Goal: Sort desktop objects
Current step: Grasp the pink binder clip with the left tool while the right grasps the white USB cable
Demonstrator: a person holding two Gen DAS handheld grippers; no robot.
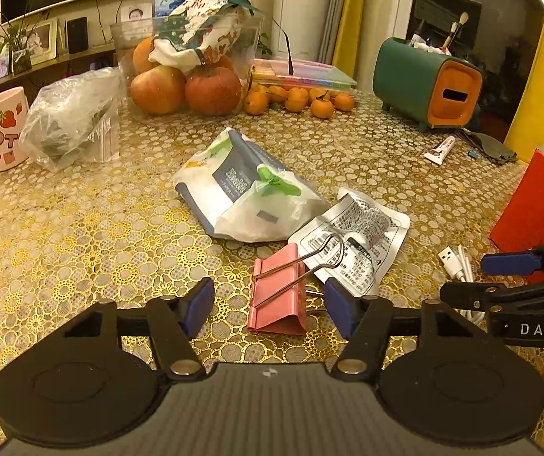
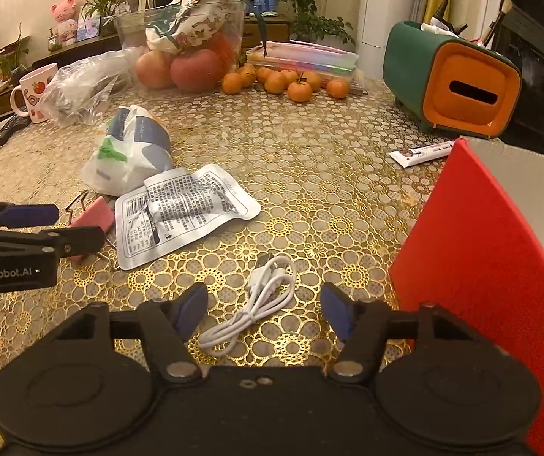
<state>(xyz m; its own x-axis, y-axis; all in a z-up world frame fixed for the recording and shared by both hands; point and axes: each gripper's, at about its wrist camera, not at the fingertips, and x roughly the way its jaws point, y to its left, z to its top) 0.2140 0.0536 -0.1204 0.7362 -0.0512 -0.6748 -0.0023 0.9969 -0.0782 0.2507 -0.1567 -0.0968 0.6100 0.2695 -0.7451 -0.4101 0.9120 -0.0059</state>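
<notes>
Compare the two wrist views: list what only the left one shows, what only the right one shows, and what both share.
Only the left wrist view shows the open left gripper straddling the pink binder clip, and a dark cloth beyond the toothpaste tube.

Only the right wrist view shows the open right gripper over the coiled white USB cable, the remote control and the pink plush toy.

Both share the silver pouch, red box, tangerines, strawberry mug and green-orange holder.
</notes>
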